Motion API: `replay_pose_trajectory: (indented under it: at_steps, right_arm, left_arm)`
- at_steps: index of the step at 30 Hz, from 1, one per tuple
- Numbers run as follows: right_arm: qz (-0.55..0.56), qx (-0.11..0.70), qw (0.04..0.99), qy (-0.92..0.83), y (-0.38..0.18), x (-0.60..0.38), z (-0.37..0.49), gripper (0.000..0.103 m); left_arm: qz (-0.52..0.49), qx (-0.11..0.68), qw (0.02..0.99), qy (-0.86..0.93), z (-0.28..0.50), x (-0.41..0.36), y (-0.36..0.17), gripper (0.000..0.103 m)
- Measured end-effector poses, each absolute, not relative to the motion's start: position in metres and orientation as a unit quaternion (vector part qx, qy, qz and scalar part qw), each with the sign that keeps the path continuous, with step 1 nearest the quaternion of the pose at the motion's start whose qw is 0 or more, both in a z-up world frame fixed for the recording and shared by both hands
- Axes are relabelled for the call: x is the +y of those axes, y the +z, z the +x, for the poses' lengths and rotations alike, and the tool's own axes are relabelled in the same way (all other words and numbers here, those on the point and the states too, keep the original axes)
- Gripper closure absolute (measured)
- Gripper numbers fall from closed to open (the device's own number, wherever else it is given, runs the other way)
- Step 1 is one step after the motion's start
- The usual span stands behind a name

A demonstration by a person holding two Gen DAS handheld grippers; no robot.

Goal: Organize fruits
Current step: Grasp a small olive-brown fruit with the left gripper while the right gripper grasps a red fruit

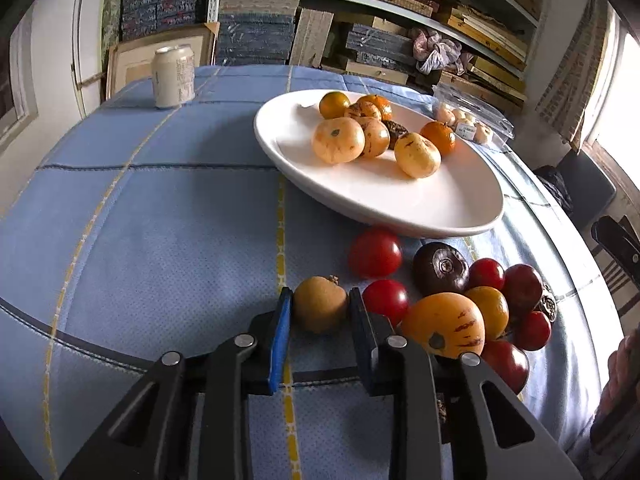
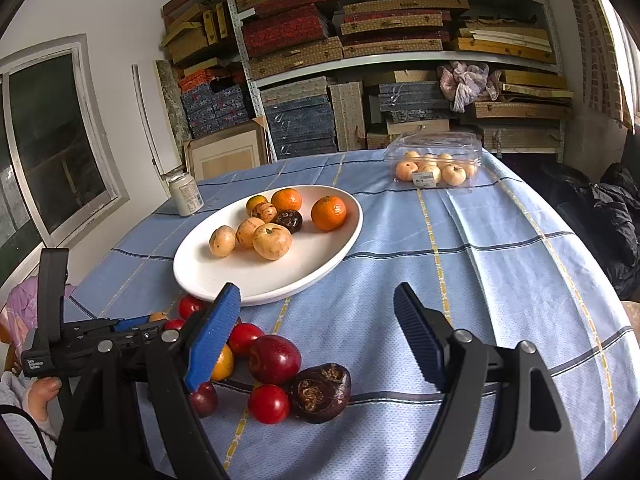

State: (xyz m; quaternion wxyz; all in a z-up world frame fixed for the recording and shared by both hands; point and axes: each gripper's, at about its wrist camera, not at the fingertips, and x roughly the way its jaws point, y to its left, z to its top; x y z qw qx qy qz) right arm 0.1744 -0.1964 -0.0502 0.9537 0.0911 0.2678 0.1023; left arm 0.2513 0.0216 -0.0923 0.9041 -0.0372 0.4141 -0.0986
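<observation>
Our left tongs [image 1: 320,308] have clamped the brown fruit [image 1: 320,304] on the near tabletop [image 1: 160,240], left of the pile; the right tongs [image 2: 320,320] hang open. We judge it could slip free, or nudge the red fruit [image 1: 385,300] rolling.

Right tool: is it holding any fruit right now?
No. The right tool stands open over bare tablecloth, with the loose fruit pile beside its left finger.
</observation>
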Motion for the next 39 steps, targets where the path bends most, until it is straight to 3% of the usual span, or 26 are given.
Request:
replay_pose_trajectory:
  at_steps: [13, 22, 25, 32, 39]
  right_arm:
    - [0.066, 0.315, 0.942, 0.090, -0.078, -0.216, 0.138, 0.027]
    - [-0.008, 0.345, 0.936, 0.066, -0.088, -0.189, 0.152, 0.032]
    - [-0.025, 0.368, 0.927, 0.063, -0.095, -0.182, 0.162, 0.038]
    - [-0.065, 0.331, 0.935, 0.110, -0.088, -0.155, 0.146, 0.040]
    - [-0.073, 0.343, 0.924, 0.154, -0.090, -0.143, 0.149, 0.069]
  left_arm:
    - [-0.038, 0.359, 0.927, -0.104, 0.214, 0.023, -0.065, 0.075]
    - [-0.034, 0.365, 0.924, -0.107, 0.216, 0.020, -0.070, 0.075]
    - [-0.033, 0.366, 0.924, -0.108, 0.216, 0.019, -0.070, 0.075]
    - [-0.025, 0.358, 0.928, -0.102, 0.212, 0.017, -0.067, 0.075]
    - [-0.017, 0.356, 0.929, -0.102, 0.211, 0.014, -0.066, 0.075]
